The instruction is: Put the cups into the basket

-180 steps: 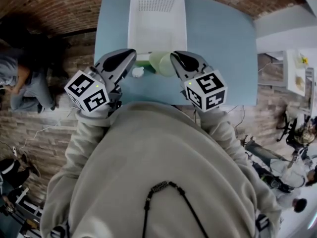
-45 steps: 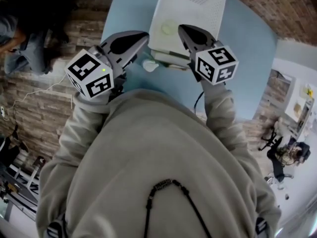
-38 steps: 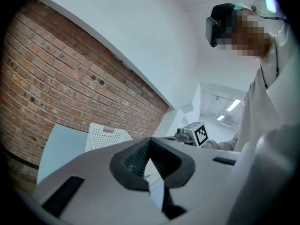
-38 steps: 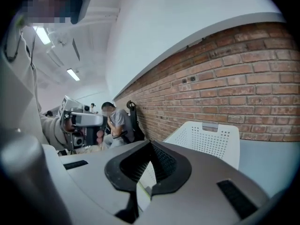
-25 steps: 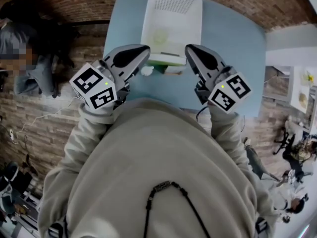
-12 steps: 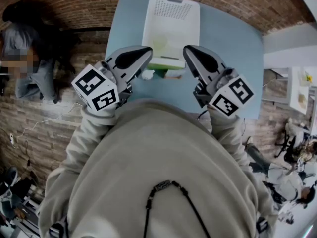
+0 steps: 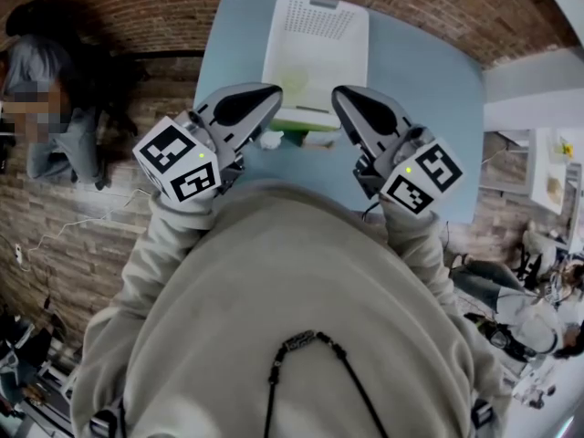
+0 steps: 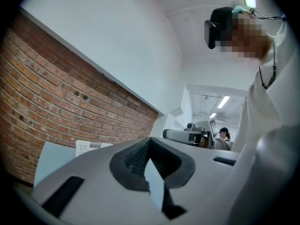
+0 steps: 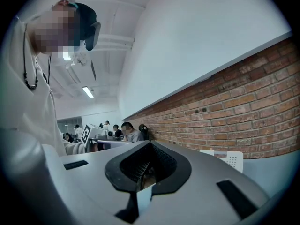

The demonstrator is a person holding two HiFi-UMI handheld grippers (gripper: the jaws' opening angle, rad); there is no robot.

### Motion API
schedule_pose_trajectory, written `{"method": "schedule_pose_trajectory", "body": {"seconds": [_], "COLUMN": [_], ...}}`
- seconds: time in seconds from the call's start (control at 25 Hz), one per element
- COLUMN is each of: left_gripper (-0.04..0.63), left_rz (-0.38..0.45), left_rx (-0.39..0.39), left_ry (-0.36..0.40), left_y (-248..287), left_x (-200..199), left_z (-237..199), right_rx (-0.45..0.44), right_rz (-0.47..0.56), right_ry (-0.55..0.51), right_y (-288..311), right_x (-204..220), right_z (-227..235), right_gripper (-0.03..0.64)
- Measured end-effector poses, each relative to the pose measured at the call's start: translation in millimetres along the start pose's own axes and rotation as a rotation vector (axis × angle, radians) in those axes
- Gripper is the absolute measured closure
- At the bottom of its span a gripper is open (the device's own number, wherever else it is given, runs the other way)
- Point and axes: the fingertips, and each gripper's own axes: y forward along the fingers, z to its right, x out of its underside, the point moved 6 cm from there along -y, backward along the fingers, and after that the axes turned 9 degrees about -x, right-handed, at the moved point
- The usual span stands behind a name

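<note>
A white perforated basket (image 7: 319, 26) stands on the blue table (image 7: 420, 89). A pale green cup (image 7: 294, 78) lies inside it near the front wall. In front of the basket a small white cup-like thing (image 7: 271, 138) sits on the table, beside a green strip (image 7: 306, 122) of something mostly hidden. My left gripper (image 7: 265, 94) and right gripper (image 7: 345, 97) hang close to my chest, either side of the basket's near edge. Both are shut with nothing between the jaws. The left gripper (image 8: 150, 168) and right gripper (image 9: 145, 175) views point up at the wall.
A brick wall (image 7: 137, 7) runs round the table's far and left sides. A basket corner (image 8: 86, 146) shows in the left gripper view, and the basket corner (image 9: 229, 158) in the right gripper view. People sit at desks (image 9: 126, 132) in the background.
The green cup that the right gripper held earlier now lies in the basket. The right gripper has drawn back from the basket toward my chest. The left gripper has barely moved.
</note>
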Motion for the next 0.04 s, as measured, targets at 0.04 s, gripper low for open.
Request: {"method": "schedule_pose_trajectory", "body": {"seconds": [0.04], "left_gripper": [0.598], "left_rz": [0.0], "left_rx": [-0.002], "left_ry": [-0.001], "left_y": [-0.4], "left_x": [-0.3], "left_z": [-1.0], "right_rx": [-0.002], "right_rz": [-0.003], "right_ry": [-0.002], "right_y": [1.1], "right_x": [0.1], "right_z": [-0.5], "right_gripper": [0.606]}}
